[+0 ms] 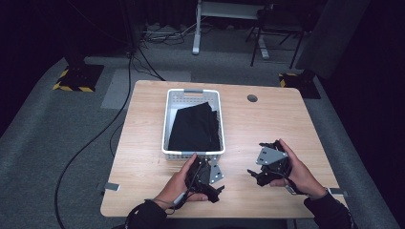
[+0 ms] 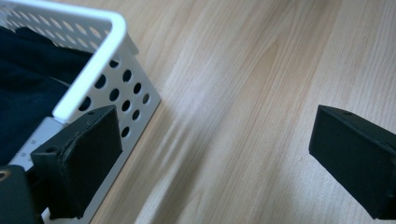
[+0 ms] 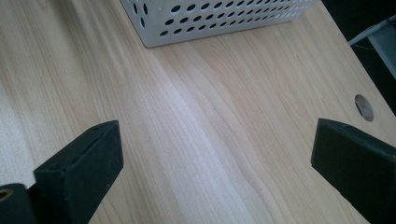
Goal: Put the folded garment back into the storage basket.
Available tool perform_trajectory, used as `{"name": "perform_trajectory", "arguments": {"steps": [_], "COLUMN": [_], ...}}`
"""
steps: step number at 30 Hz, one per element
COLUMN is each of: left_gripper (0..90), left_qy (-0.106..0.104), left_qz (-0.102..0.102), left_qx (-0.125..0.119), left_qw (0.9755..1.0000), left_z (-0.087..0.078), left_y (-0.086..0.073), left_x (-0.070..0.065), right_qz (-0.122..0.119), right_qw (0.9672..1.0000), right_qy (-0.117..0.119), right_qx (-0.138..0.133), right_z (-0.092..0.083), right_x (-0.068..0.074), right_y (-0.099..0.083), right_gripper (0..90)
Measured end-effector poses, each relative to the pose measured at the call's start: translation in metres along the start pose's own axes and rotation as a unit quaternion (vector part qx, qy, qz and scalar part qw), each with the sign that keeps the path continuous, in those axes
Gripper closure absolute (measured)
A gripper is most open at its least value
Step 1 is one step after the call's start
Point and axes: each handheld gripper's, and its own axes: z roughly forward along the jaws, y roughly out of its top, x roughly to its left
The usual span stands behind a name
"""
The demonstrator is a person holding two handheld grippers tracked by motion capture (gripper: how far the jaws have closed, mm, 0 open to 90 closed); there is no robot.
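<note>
Both of my tongs sit low at the near edge of the pale wooden table [image 1: 143,124], one in each hand. My left gripper [image 2: 212,154] has its black jaws spread wide apart with nothing between them; its left jaw is just beside the near corner of the white perforated plastic basket [image 2: 119,28]. My right gripper [image 3: 215,163] is likewise wide open over bare wood, with the basket's holed wall ahead of it and to its left.

From above, the basket stands just beyond my left gripper [image 1: 204,175], and well to the left of my right gripper [image 1: 270,164]. Its long axis runs away from me toward the far table edge. Inside lies a folded black cloth [image 1: 195,130], filling most of the floor and lying along that same axis.

Ahead of my right gripper is a round cable hole [image 1: 252,98] in the tabletop. Around the table lies grey carpet [image 1: 57,143] with black cables, and the room beyond is dark.
</note>
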Motion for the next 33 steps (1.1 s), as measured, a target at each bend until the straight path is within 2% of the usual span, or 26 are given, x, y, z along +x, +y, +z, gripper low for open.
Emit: {"name": "perform_trajectory", "arguments": {"steps": [18, 33], "left_gripper": [2.6, 2.6], "left_qy": [-0.005, -0.013], "left_qz": [-0.022, -0.034], "left_qx": [0.029, 0.039], "left_qw": [0.9993, 0.9986], "left_z": [0.017, 0.016], "left_y": [-0.022, -0.036], "left_x": [0.004, 0.006], "right_qz": [0.032, 0.078], "right_qw": [0.9993, 0.9968], "right_qy": [0.003, 0.008], "right_qx": [0.02, 0.02], "right_z": [0.005, -0.001], "right_x": [0.005, 0.007], "right_y": [-0.044, -0.085], "right_gripper": [2.5, 2.5]}}
